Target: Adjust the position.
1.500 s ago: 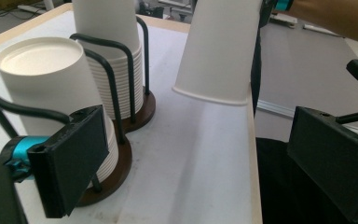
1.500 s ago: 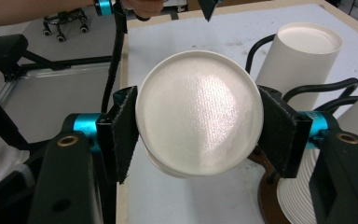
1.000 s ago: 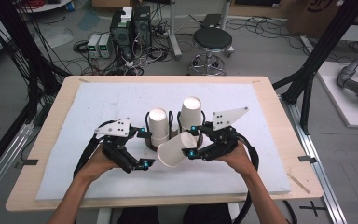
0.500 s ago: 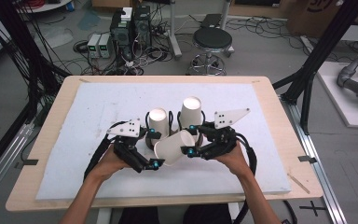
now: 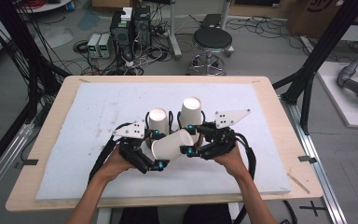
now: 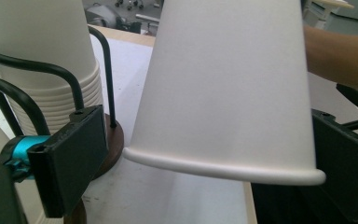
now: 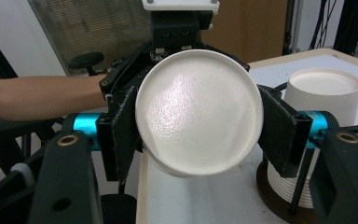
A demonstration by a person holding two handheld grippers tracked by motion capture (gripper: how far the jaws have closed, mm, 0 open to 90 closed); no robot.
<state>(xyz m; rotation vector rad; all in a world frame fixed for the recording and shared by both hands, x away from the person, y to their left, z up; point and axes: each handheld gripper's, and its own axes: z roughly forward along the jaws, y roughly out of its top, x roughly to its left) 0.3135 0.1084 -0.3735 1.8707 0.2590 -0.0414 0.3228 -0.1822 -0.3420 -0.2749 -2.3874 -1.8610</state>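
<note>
Cup [image 5: 172, 145] on its side, held off the mat between the two grippers! Right gripper [image 5: 186, 150] has its jaws clamped on the base end; left gripper [image 5: 161, 164] stands wide, jaws flanking the rim end, not pressing. Long axis runs from seven to one o'clock. Two cup stacks [image 5: 158, 122] stand in holders just behind, at twelve o'clock.

I'm working in a robotics lab: computer towers [image 5: 130, 25] and tangled cables [image 5: 265, 28] on bare floor, black frame struts [image 5: 328, 51], a stool [image 5: 209, 44] behind my desk [image 5: 51, 140].
</note>
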